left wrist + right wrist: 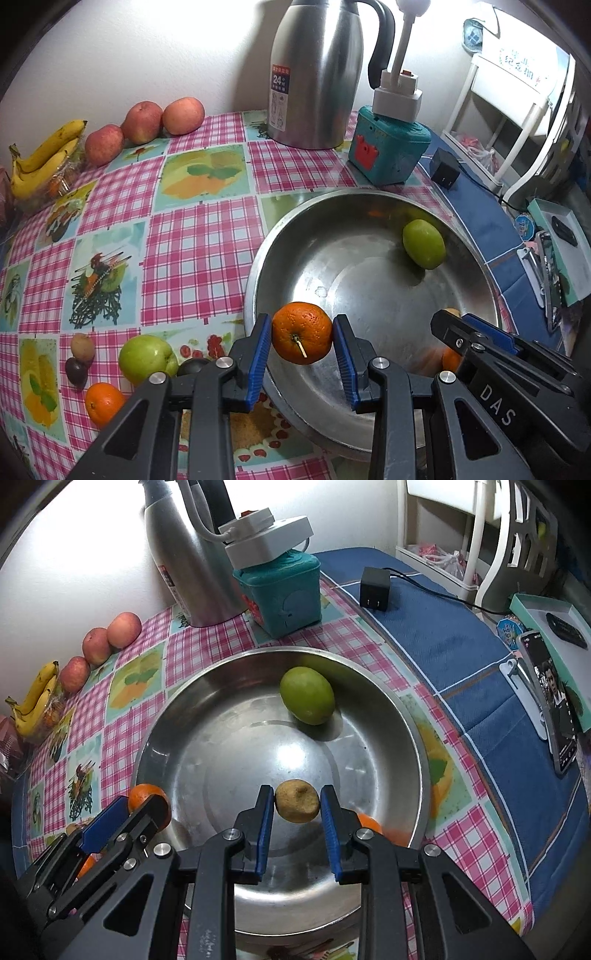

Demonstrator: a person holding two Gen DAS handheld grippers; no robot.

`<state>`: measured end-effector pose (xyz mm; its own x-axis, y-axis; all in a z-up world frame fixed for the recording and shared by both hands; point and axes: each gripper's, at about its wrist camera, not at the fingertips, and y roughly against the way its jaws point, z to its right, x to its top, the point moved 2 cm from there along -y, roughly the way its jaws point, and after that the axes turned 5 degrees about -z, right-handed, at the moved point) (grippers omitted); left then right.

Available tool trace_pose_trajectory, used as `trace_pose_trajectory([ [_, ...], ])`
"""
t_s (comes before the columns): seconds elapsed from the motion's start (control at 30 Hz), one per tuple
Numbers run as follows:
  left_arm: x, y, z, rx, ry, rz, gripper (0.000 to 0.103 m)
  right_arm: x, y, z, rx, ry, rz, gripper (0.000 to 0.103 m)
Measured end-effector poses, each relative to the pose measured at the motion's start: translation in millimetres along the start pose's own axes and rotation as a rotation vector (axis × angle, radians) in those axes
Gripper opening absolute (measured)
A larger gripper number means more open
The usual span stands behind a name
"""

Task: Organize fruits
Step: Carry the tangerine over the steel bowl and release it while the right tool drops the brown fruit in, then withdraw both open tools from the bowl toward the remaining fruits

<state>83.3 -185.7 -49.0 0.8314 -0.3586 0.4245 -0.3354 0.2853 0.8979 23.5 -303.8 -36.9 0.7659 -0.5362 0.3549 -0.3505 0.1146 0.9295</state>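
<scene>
Left gripper (302, 334): clamped on an orange (302, 333), blue pads pressed to both flanks, stem end and a short twig facing the camera. Held above the near left rim of the steel basin (258, 266), partly over the rim, partly over the inside.

Right gripper (297, 802): closed narrow on a small brownish-yellow fruit (297, 801), pads touching each side, dimpled end up. Hanging over the near part of the basin floor. Seen also from the left wrist as a black-and-blue body low at the right.

Inside the basin: one green fruit (307, 695) lying against the far right wall. A second orange (369, 824) just behind the right gripper's finger, at the near wall; possibly resting inside the basin, though mostly hidden.

On the checked tablecloth (192, 236), left of the basin and near the left gripper: a green apple (147, 358), another orange (104, 402), a small tan fruit (82, 347) touching a dark purple one (77, 371), and a dark round fruit (194, 365) half hidden behind the gripper.

Far left edge: bananas (44, 158), then three red apples (142, 122) in a row along the wall.

Behind the basin: a steel kettle (317, 74) and a teal box (388, 147) carrying a white power strip (397, 96).
</scene>
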Motion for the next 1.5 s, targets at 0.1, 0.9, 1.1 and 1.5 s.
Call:
trace_pose_trajectory([
  [0.1, -0.1, -1.0, -0.6, 0.0, 0.001, -0.004, 0.037, 0.0, -1.2, -0.3, -0.002, 0.003, -0.007, 0.027],
  [0.9, 2.5, 3.0, -0.2, -0.023, 0.01, -0.013, 0.039, 3.2, 0.2, -0.4, -0.02, 0.014, -0.033, 0.034],
  [1.1, 5.7, 9.8, -3.7, -0.027, 0.022, 0.001, 0.04, 3.3, 3.4, 2.7, -0.028, 0.006, -0.022, 0.038],
  [1.5, 8.8, 17.9, -31.6, 0.03, 0.122, -0.041, 0.039, 4.6, 9.7, 7.3, -0.023, -0.008, -0.009, 0.038],
])
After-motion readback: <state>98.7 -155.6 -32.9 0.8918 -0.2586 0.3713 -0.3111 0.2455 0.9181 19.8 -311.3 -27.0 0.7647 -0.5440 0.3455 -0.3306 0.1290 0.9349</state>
